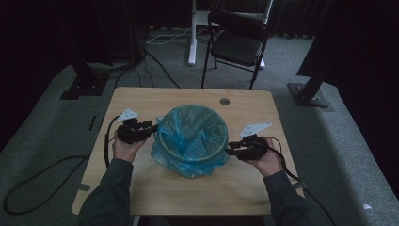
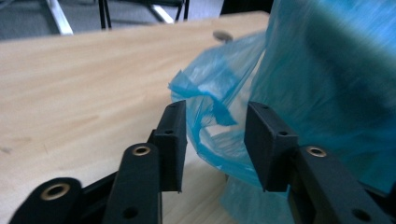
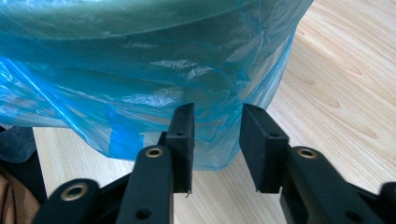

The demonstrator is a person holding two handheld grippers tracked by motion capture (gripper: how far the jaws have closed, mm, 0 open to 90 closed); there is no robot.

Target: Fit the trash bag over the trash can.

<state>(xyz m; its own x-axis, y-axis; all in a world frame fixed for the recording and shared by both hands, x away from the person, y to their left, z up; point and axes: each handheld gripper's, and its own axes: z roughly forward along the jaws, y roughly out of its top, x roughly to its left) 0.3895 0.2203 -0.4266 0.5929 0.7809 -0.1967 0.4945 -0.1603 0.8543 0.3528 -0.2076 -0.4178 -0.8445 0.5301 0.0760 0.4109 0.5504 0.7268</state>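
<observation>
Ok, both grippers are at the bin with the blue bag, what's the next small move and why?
Probably close the left gripper on the loose fold of the blue bin bag: its jaws stand open with that flap between them, not pinched. The right gripper is open just short of the bag's overhang at the bin.

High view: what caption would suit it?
Two hand-held grippers, left and right, flank a bin lined with a blue bag.

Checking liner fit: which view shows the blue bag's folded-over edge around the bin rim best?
High view: the whole blue bag shows, draped around the bin rim. Left gripper view gives one crumpled flap; right gripper view the hanging skirt.
</observation>
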